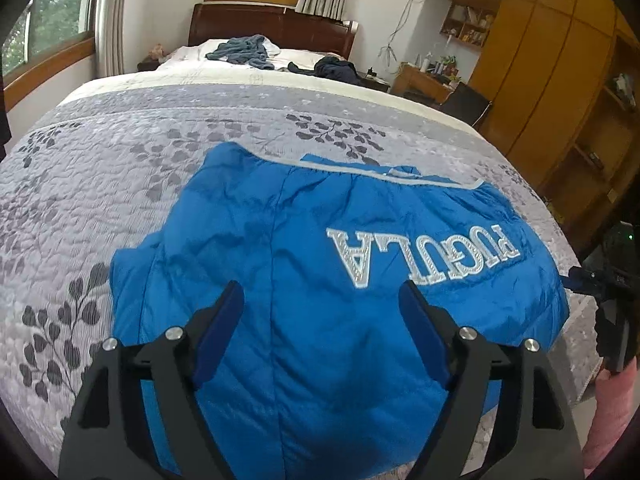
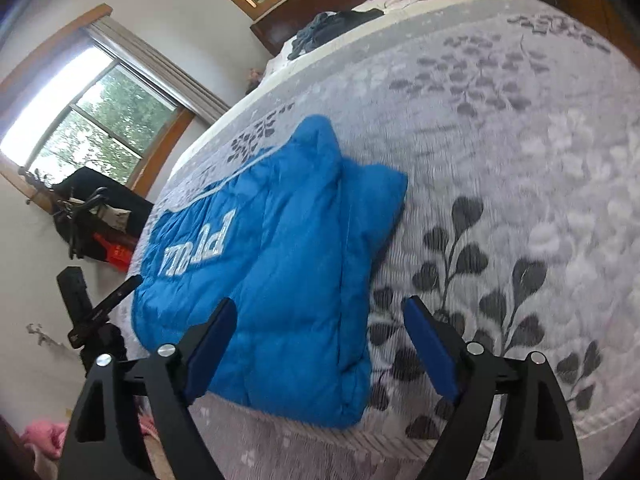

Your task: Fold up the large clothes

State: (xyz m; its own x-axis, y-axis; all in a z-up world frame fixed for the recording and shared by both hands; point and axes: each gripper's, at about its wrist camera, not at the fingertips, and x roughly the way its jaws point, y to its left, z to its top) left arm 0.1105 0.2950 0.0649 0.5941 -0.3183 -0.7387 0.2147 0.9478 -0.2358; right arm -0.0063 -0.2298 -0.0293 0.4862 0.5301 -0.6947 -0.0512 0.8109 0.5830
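A blue puffy jacket [image 1: 304,280] with silver lettering lies folded on the grey leaf-patterned bedspread [image 1: 120,168]. In the left wrist view my left gripper [image 1: 322,294] hovers open over its near part, and the blue pads hold nothing. My right gripper [image 1: 592,284] shows at the jacket's right edge, held by a hand in a pink sleeve [image 1: 612,412]. In the right wrist view the right gripper [image 2: 320,310] is open above the near edge of the jacket [image 2: 272,264] and the bedspread [image 2: 500,160], and it too holds nothing.
Dark clothes [image 1: 244,52] lie heaped near the headboard. A wooden wardrobe [image 1: 560,80] and a desk [image 1: 424,80] stand to the right of the bed. In the right wrist view a black device on a stand [image 2: 92,316] sits beyond the bed's edge, below a window [image 2: 100,128].
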